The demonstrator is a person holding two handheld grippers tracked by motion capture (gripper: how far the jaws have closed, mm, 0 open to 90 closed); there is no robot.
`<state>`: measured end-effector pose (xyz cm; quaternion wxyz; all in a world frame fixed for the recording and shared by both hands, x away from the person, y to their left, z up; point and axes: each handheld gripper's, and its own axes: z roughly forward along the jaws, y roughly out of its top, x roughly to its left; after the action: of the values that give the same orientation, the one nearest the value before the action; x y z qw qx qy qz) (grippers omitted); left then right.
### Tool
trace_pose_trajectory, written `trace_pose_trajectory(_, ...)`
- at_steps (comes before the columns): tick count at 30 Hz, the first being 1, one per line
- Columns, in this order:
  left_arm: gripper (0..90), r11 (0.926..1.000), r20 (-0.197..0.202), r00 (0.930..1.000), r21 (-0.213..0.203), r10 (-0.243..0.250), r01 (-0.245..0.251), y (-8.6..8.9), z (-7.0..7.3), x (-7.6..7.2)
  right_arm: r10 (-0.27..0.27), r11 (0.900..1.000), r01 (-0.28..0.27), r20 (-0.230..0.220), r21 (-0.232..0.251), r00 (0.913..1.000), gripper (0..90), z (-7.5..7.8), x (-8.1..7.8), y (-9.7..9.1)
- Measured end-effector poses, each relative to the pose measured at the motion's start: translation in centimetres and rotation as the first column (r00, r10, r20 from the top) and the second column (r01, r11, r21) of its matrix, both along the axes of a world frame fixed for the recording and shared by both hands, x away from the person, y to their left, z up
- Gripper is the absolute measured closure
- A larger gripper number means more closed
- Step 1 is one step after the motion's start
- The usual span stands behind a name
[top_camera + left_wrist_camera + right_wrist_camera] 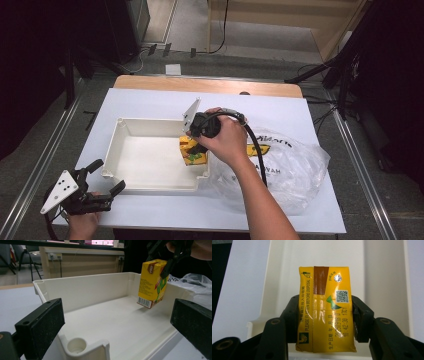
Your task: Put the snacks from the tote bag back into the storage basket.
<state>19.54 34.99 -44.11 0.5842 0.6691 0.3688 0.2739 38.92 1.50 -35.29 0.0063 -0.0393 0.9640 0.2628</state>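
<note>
The left hand-held gripper point(117, 322) gapes before the tray point(100, 290); the right hand-held gripper point(325, 315) clamps the carton's point(325, 310) QR-coded top.

The white tray point(150, 155) occupies the centre-left of the high view. Its floor is bare except at the right end, where the right gripper point(197, 145) hangs w/ a yellow drink carton point(192, 152) clamped between its jaws. In the left gripper view the carton point(152, 282) is clear of the tray floor point(120, 322), so there is a gap under it. The tray walls block low entry from the sides. A crumpled plastic bag point(295, 175) covers the table point(150, 102) right of the tray, touching its right wall. The left gripper point(102, 177), jaws apart, sits just beside the tray's lower-left corner. The table strip at the top of the frame, beyond the tray, is open.
</note>
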Motion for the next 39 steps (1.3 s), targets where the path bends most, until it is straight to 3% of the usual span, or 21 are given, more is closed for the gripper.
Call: trace_pose_trajectory(39,0.0,1.0,0.001,1.0,0.002,0.002,-0.002,0.0,0.0,0.0,0.002,0.9999,-0.002,-0.02,-0.016,0.9998,51.8,-1.6,-0.2,0.1)
